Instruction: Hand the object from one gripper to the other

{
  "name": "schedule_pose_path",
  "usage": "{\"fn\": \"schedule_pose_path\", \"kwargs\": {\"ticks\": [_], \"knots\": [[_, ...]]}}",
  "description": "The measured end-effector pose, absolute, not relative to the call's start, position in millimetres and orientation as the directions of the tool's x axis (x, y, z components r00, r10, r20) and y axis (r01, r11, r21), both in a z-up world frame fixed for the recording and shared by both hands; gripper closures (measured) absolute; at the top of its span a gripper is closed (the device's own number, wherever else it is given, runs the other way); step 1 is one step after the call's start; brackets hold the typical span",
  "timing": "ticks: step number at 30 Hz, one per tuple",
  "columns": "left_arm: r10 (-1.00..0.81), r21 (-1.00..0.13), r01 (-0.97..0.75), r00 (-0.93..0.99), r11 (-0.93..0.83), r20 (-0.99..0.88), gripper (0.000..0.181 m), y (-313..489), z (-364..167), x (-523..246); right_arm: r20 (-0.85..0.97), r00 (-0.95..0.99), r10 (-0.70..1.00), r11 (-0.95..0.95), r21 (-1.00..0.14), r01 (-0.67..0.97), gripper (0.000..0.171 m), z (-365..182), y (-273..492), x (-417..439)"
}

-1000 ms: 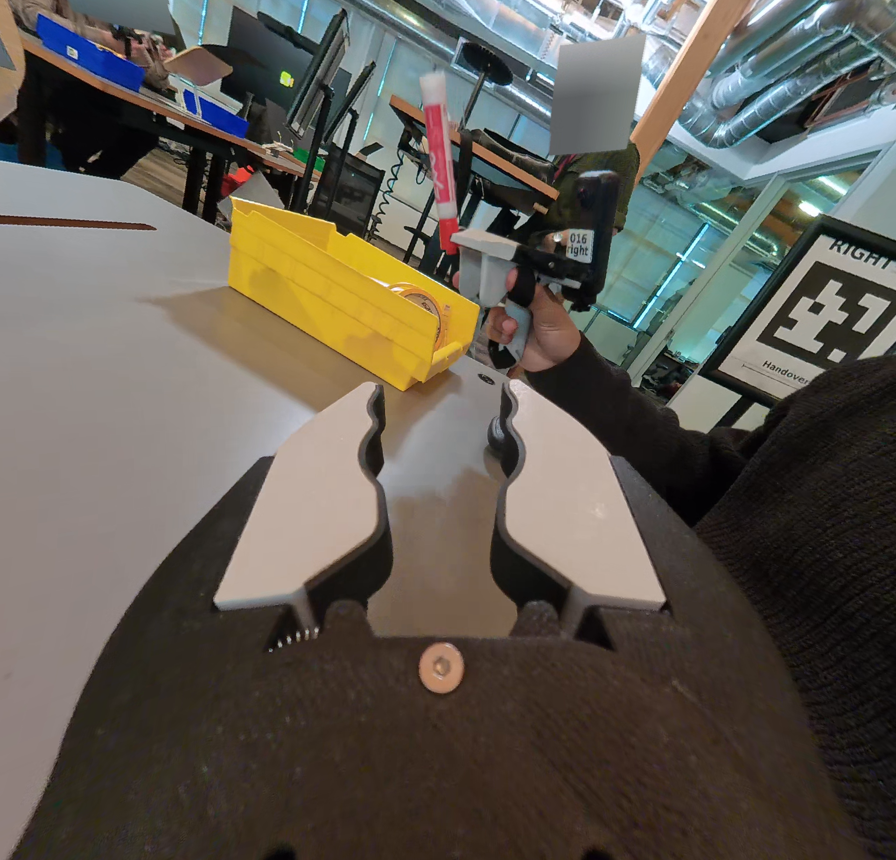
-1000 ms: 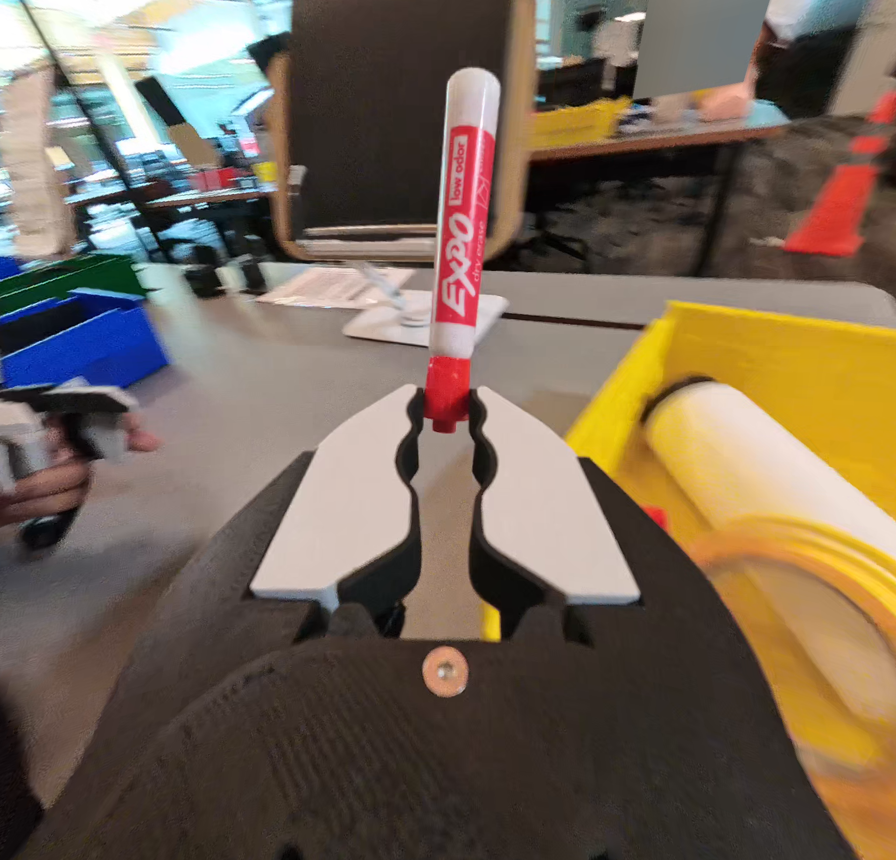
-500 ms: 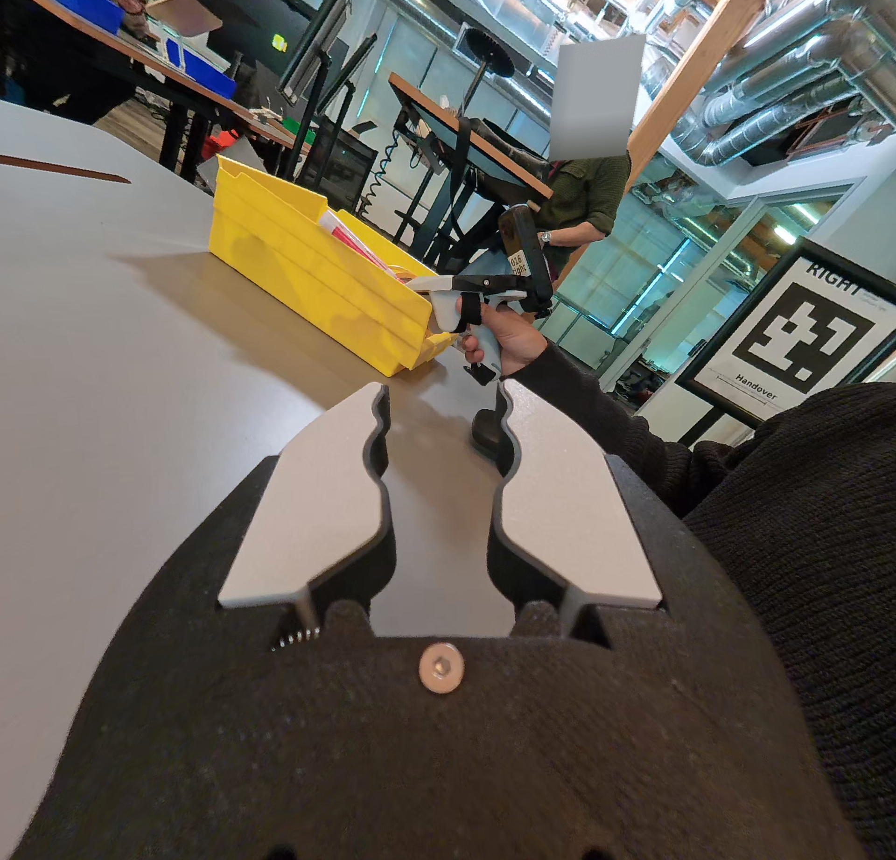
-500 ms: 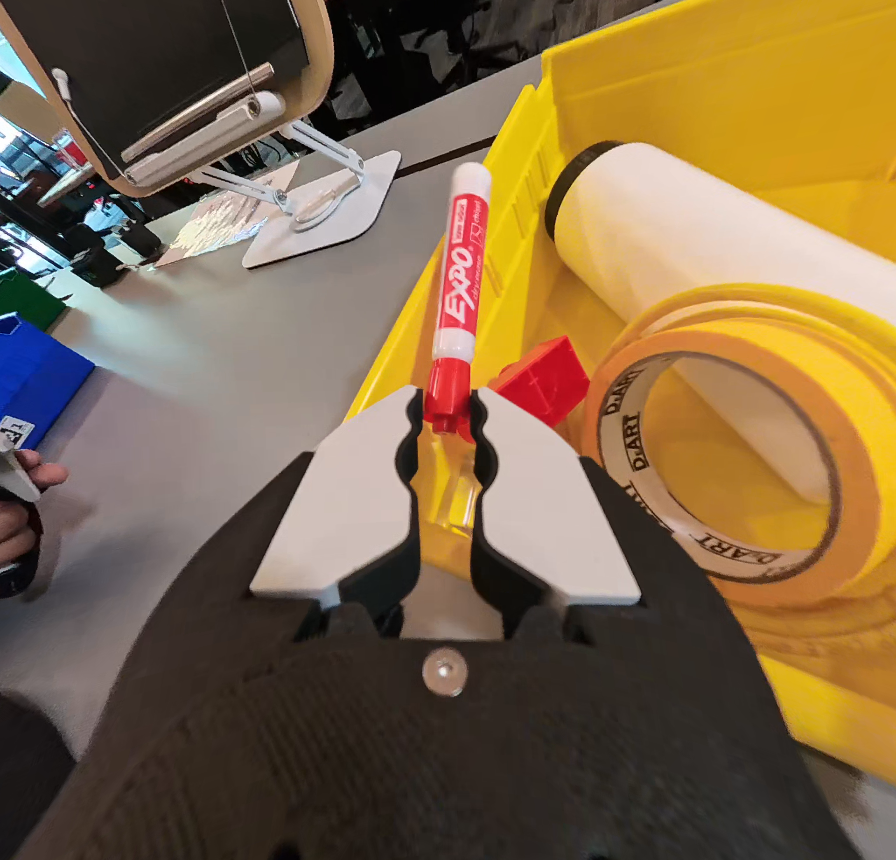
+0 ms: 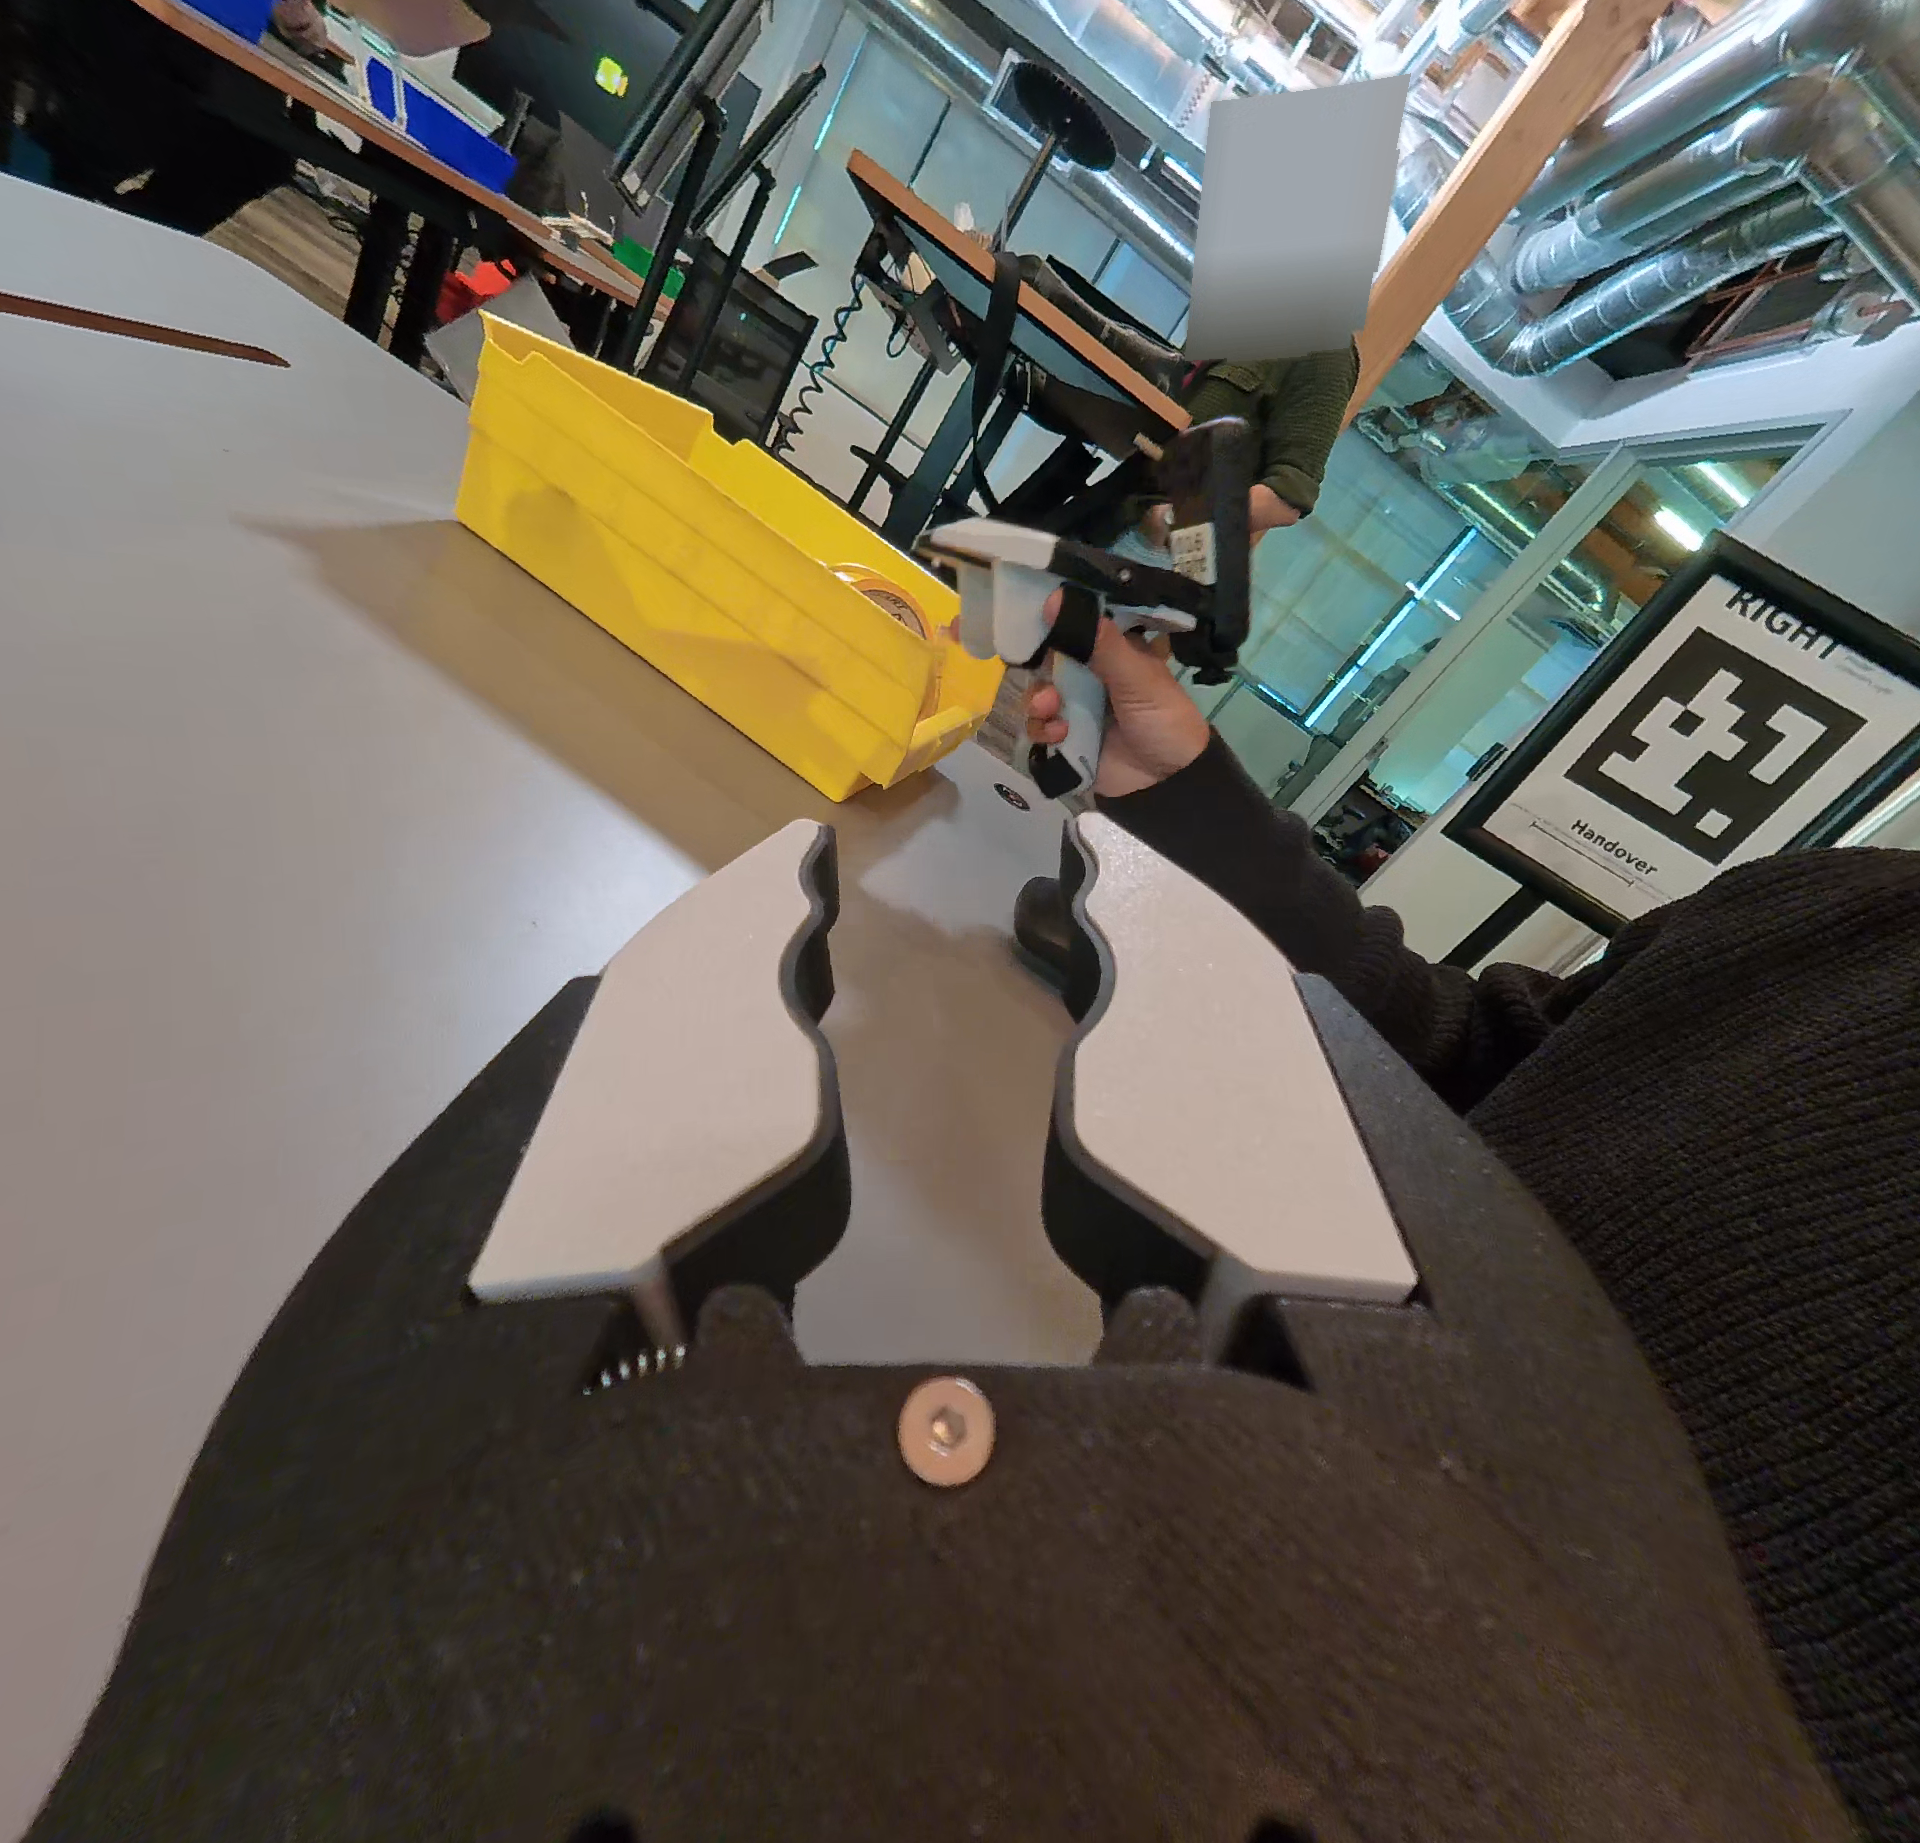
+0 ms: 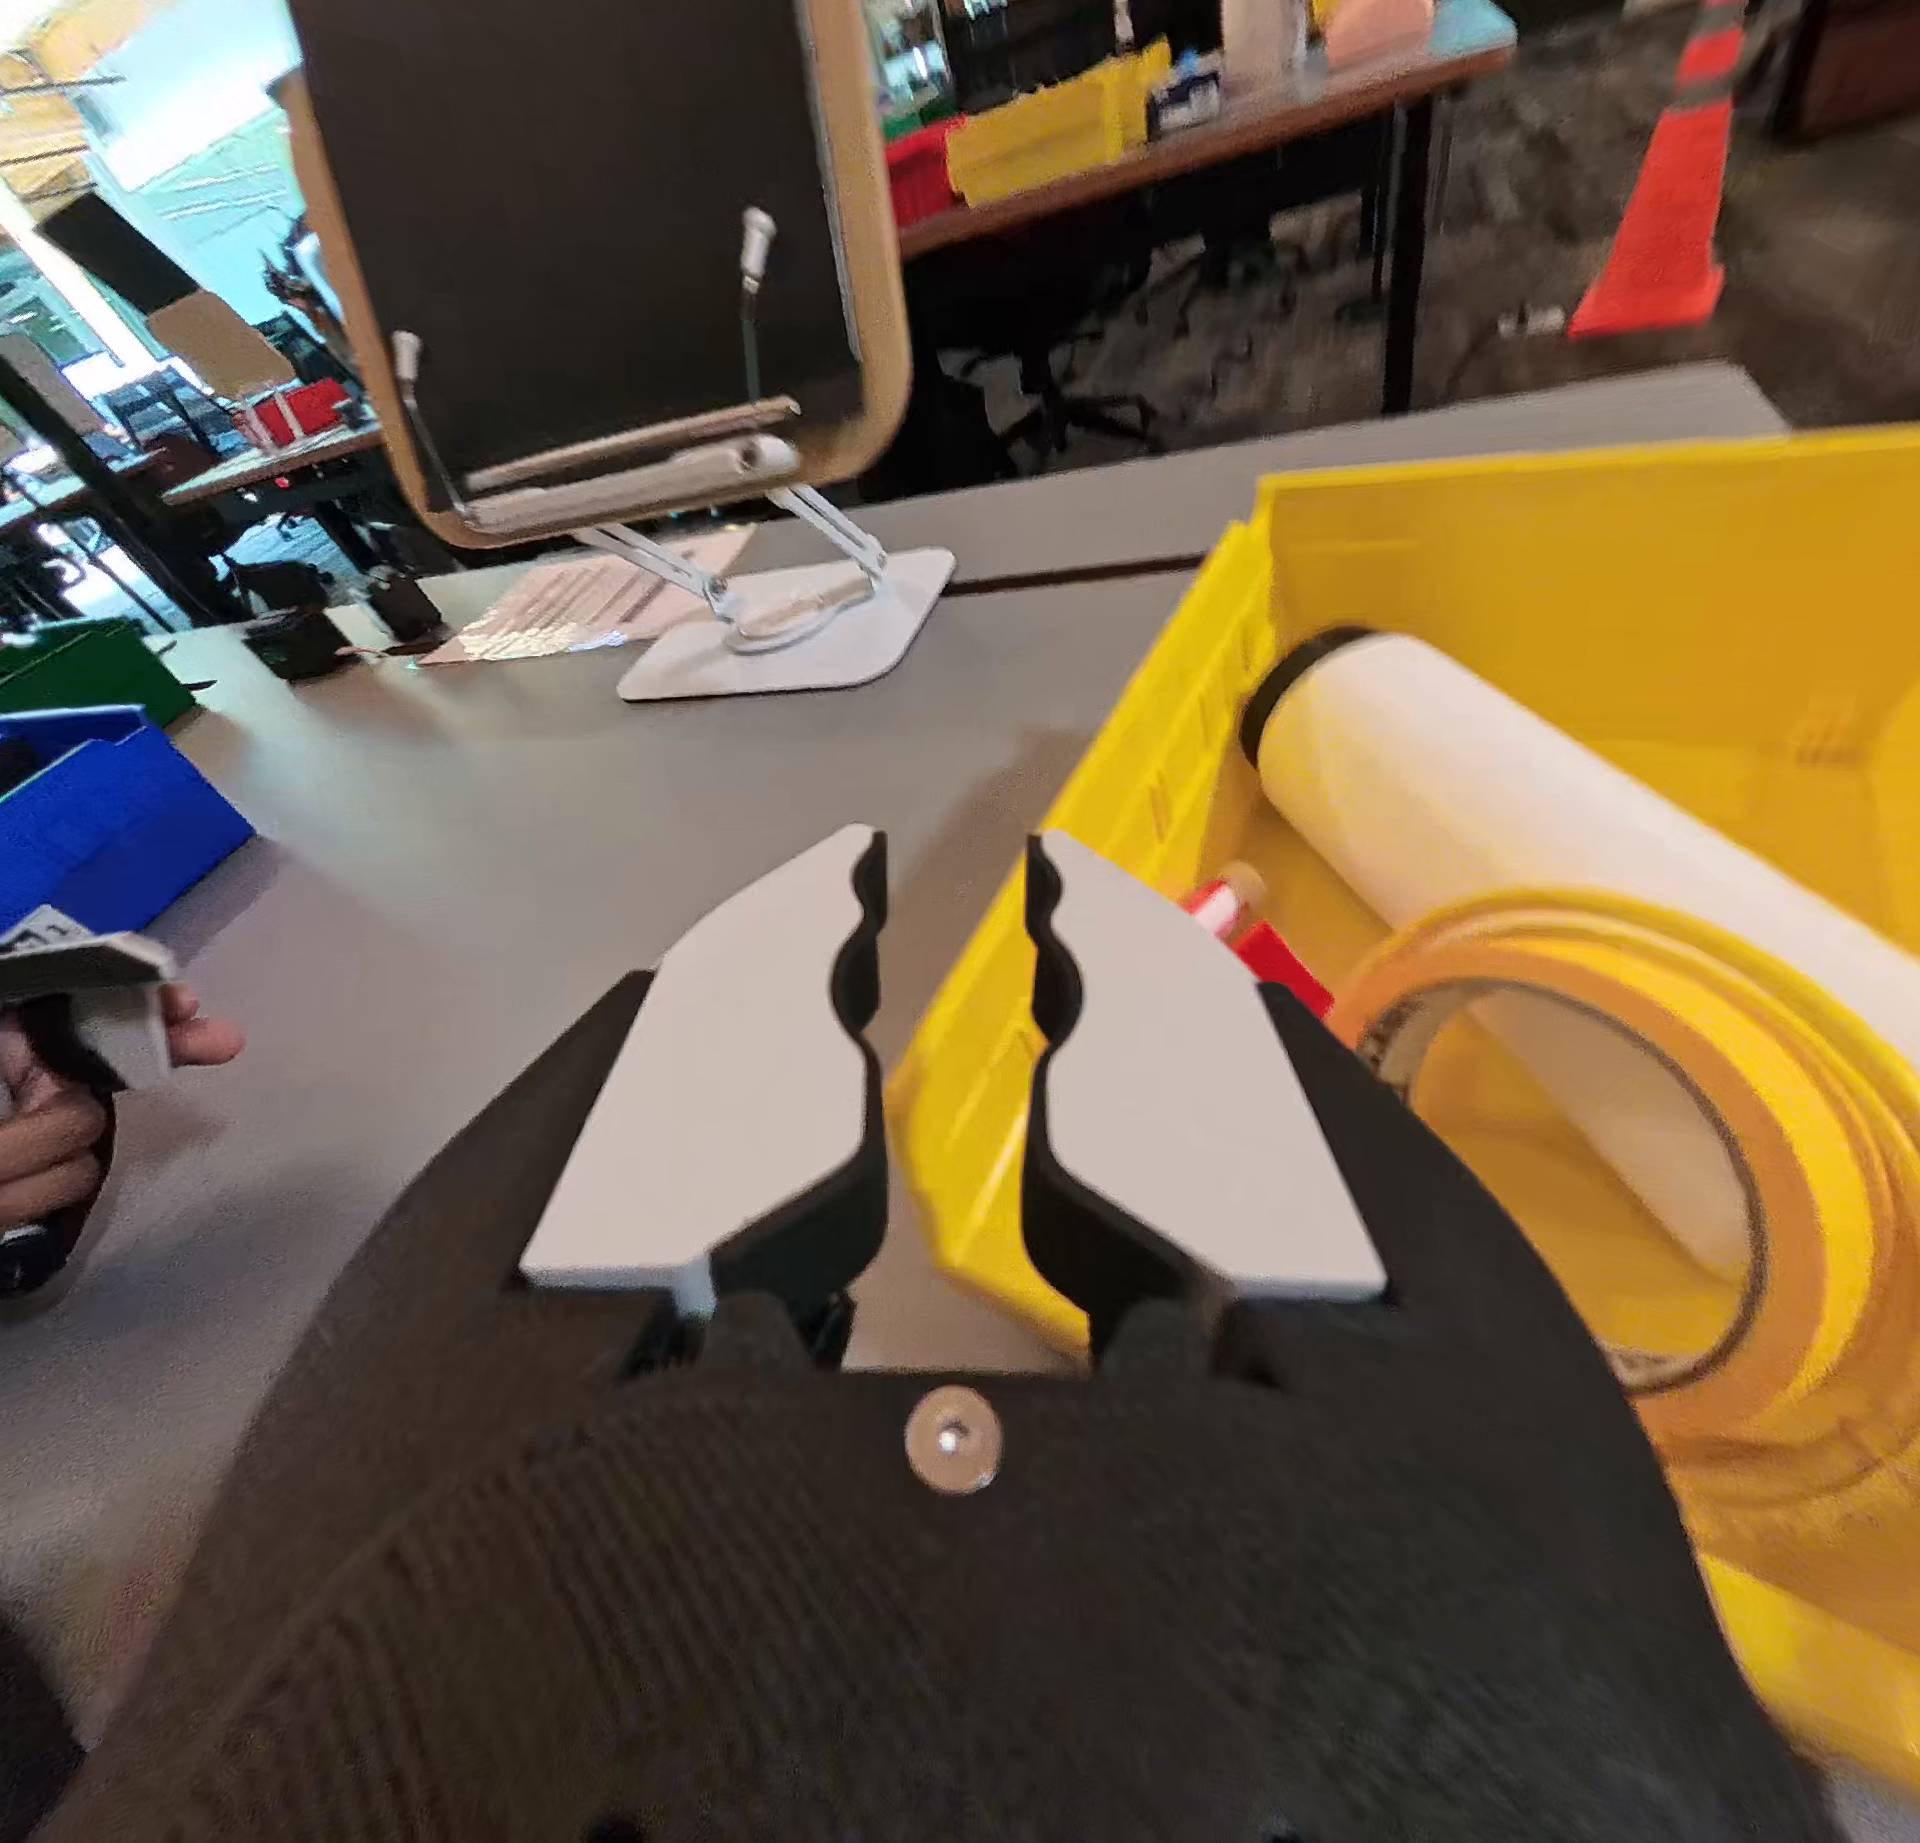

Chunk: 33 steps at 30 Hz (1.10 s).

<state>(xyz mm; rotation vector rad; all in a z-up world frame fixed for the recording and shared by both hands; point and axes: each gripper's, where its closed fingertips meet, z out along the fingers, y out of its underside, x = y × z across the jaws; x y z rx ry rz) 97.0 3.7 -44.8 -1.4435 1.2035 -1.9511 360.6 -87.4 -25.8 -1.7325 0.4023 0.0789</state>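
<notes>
My right gripper (image 6: 956,858) is open and empty, just above the near left corner of the yellow bin (image 6: 1174,785). A small red and pale piece (image 6: 1224,891) shows in the bin behind the right finger. It may be the end of the red marker; the rest is hidden. My left gripper (image 5: 948,879) is open and empty, low over the grey table (image 5: 260,754). The left wrist view shows the right gripper (image 5: 961,546) held level over the end of the yellow bin (image 5: 665,546), nothing between its fingers. The left gripper's edge (image 6: 73,962) shows at far left.
The bin holds a yellow tape roll (image 6: 1538,1149), a white roll (image 6: 1455,806) and a red block (image 6: 1288,962). A dark board on a metal stand (image 6: 582,235) and a blue bin (image 6: 94,827) stand on the table. A black-and-white sign (image 5: 1714,744) stands to the right. There is about 30 cm between the tips of the two grippers.
The right gripper tilted the marker down into the yellow bin, then opened and let it go. It has since pulled back and levelled out. The left gripper stayed open and nearly still.
</notes>
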Motion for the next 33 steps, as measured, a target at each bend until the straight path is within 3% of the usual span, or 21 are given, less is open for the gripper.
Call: {"fn": "schedule_pose_path", "kwargs": {"ticks": [7,10,14,16,19,24,26,29,33], "knots": [[-0.79,-0.85,-0.158,-0.315,-0.503,0.526,0.14,7.5,-54.0,101.0,-0.056,0.996,0.063,-0.107,-0.993,-0.049,0.15,8.3,-57.3,259.7],[-0.822,-0.867,-0.171,-0.275,-0.469,0.499,0.139,11.6,-59.1,102.8,-0.097,0.959,0.265,-0.123,-0.99,-0.066,0.149,-8.2,-40.3,205.0],[-0.874,-0.894,-0.184,-0.204,-0.408,0.441,0.139,28.1,-55.0,99.6,-0.06,0.922,0.382,-0.25,-0.967,0.041,0.148,-55.3,-26.5,166.6],[-0.896,-0.905,-0.191,-0.168,-0.379,0.411,0.143,44.6,-40.6,92.2,-0.066,0.907,0.416,-0.287,-0.956,0.062,0.148,-69.0,-25.2,155.0],[-0.949,-0.95,-0.069,-0.057,-0.305,0.309,0.148,94.3,10.5,66.3,-0.082,0.891,0.446,-0.298,-0.953,0.061,0.148,-74.0,-25.3,145.5],[-0.951,-0.96,0.027,0.13,-0.279,0.28,0.144,179.1,72.5,-15.1,-0.118,0.892,0.436,-0.305,-0.952,0.023,0.149,-74.9,-23.6,149.4],[-0.947,-0.962,-0.069,0.212,-0.263,0.243,0.139,214.7,63.8,-46.7,-0.162,0.881,0.445,-0.324,-0.946,-0.01,0.149,-78.5,-22.8,148.2],[-0.959,-0.916,-0.346,0.259,-0.203,0.114,0.139,265.5,28.5,-100.6,-0.199,0.87,0.45,-0.356,-0.934,-0.03,0.149,-86.7,-19.9,146.2],[-0.958,-0.734,-0.677,0.248,-0.063,-0.147,0.135,321.7,-24.2,-179.1,-0.213,0.865,0.455,-0.381,-0.924,-0.028,0.15,-94.0,-15.6,141.4]]}}
